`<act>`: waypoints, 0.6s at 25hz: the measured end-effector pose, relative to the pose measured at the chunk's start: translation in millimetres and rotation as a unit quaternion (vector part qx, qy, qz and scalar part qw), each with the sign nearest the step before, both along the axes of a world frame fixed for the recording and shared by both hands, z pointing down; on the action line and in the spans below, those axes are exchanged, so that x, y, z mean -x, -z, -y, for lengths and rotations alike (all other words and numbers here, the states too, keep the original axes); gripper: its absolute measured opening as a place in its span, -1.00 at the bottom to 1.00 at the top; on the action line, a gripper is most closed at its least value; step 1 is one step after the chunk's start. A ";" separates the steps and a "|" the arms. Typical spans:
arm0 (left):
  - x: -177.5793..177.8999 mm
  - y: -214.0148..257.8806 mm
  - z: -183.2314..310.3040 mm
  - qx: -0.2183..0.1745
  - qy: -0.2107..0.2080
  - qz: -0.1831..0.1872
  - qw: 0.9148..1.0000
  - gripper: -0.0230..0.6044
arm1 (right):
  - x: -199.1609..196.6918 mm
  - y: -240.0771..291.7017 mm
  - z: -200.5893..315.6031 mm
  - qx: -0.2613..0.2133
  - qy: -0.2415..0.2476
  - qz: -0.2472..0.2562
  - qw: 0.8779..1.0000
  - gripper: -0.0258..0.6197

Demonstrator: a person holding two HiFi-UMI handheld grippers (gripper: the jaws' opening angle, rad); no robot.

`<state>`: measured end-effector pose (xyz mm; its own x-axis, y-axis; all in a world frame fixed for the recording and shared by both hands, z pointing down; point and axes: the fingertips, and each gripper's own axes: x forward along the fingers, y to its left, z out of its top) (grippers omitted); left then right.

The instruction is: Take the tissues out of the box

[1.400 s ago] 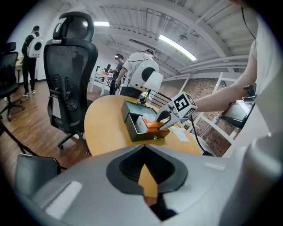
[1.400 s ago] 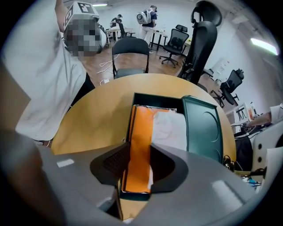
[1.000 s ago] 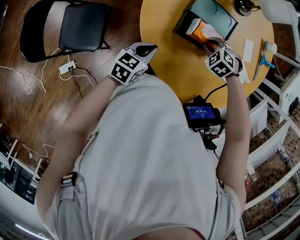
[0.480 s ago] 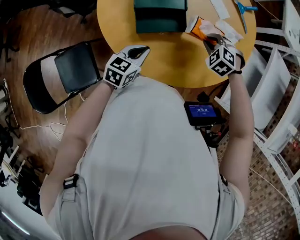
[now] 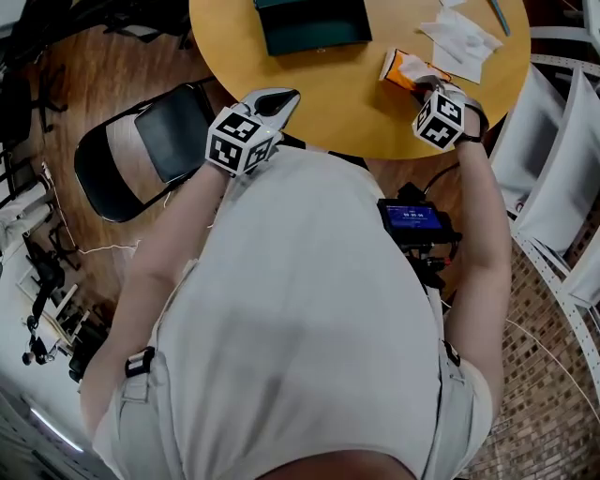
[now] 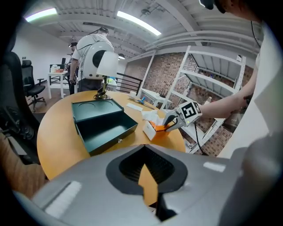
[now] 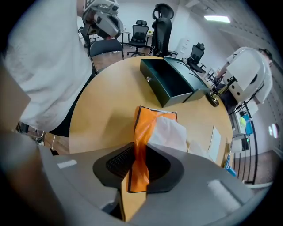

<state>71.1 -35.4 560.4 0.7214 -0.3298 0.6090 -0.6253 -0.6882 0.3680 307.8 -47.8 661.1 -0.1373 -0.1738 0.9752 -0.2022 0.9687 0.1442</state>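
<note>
An orange tissue pack lies on the round wooden table, to the right of an open dark green box. My right gripper is over its near end. In the right gripper view the orange wrapper is pinched between the jaws of my right gripper, which are opening, and a white tissue sticks out of the pack. My left gripper hovers at the table's near edge, shut and empty. The left gripper view shows the pack beside the box.
Loose white tissues lie at the table's far right. A black folding chair stands left of the table. A device with a blue screen hangs at the person's waist. White shelving is on the right.
The right gripper has carried the orange pack away from the green box, to the right side of the table. The left gripper has stayed at the table's edge.
</note>
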 end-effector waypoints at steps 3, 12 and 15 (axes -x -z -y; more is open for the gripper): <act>2.2 2.8 -0.8 -0.007 0.006 -0.002 1.000 -0.93 | 4.2 1.6 1.2 0.001 0.011 -0.001 1.000 -0.63; 32.7 36.5 42.8 -0.063 0.055 -0.045 0.996 -0.93 | 62.7 107.6 35.5 -0.049 -0.039 0.163 0.985 -0.54; 33.4 71.6 59.9 -0.101 0.058 -0.063 0.991 -0.93 | 93.7 171.8 43.2 -0.057 -0.081 0.288 0.952 -0.56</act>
